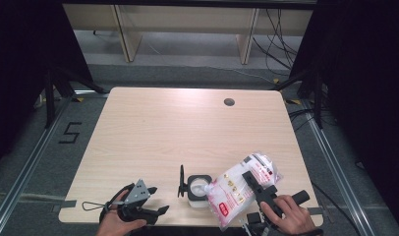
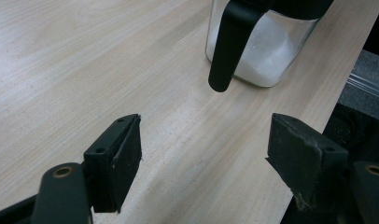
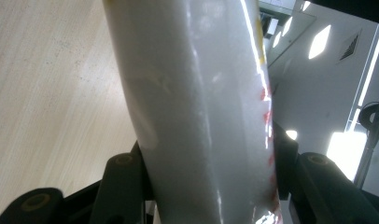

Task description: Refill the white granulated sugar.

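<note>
The right gripper [image 1: 259, 189] clamps a white bag [image 1: 239, 189] tilted over the clear jar [image 1: 198, 191] near the table's [image 1: 178, 128] front edge; its print is too blurred to read; the left gripper [image 2: 204, 154] gapes, nothing between its jaws; the jar's top is cut off in the left gripper view.

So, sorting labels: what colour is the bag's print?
Red on the clear bag, best in the high view.
</note>
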`<state>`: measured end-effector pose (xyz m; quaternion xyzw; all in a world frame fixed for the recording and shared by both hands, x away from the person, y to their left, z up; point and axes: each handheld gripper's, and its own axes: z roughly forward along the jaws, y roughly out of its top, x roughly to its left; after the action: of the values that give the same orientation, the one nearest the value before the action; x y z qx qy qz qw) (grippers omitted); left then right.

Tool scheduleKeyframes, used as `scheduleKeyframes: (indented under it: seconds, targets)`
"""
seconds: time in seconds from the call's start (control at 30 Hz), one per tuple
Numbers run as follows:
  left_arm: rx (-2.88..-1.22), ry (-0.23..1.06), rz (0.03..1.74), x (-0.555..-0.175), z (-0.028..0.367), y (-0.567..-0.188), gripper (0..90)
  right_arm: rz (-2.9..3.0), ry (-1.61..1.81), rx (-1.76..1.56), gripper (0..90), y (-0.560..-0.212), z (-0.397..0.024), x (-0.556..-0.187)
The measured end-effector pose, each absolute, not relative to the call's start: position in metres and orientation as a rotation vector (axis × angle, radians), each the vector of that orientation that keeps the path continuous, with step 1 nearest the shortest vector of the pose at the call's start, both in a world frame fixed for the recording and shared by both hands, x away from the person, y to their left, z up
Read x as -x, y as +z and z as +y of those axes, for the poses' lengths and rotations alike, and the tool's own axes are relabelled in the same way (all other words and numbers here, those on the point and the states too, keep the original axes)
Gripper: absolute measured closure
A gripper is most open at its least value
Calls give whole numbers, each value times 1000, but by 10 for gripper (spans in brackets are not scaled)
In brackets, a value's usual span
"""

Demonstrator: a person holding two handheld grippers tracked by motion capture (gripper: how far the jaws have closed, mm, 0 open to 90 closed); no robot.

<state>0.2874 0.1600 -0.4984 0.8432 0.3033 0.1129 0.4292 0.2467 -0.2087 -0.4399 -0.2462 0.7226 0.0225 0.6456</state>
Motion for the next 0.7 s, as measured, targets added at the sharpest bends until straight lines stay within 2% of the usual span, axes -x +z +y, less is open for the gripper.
scheduleKeyframes:
  seconds: [0.7]
  targets:
    - [-2086,289,757,-288,159,-499,257,1652,50,544,548,-441,-209,-246]
